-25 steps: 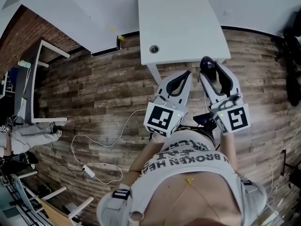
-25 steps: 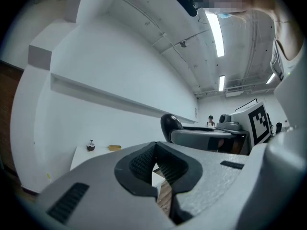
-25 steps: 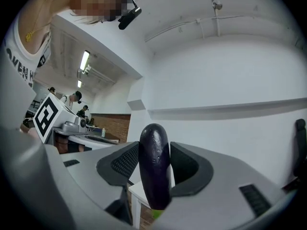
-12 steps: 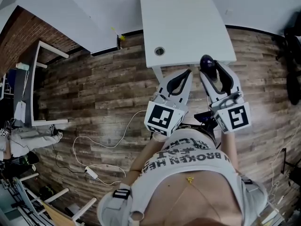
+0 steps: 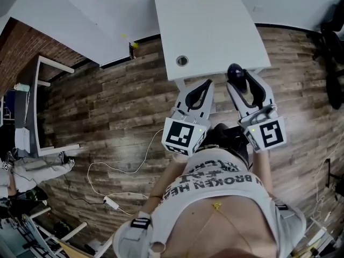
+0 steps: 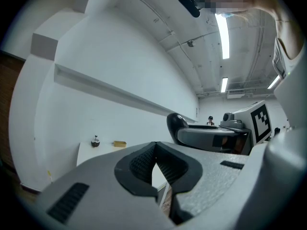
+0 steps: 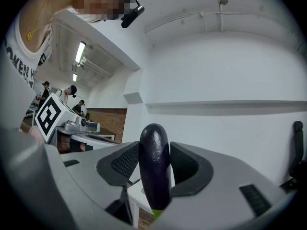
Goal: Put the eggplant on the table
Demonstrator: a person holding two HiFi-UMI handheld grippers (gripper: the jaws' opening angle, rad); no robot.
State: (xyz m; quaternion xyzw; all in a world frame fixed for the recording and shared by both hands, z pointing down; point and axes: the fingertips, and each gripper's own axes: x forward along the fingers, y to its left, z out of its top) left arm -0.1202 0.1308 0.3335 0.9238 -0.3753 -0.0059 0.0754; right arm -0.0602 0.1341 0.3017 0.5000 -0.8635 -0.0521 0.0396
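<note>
The white rectangular table (image 5: 215,31) lies just beyond both grippers. The right gripper (image 5: 246,85) grasps the dark purple eggplant (image 7: 154,164) upright between its pads, by the table's near right corner. The left gripper (image 5: 198,93) is clenched on nothing. The eggplant should probably go well past the near edge and be lowered until it rests before the jaws release.

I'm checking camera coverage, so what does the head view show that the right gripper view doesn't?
Only the head view: the white cable on the floor and the round hole in the table. Only the right gripper view: a green stem end and distant people. Both: the eggplant clamped in the right tool, and the table.
</note>
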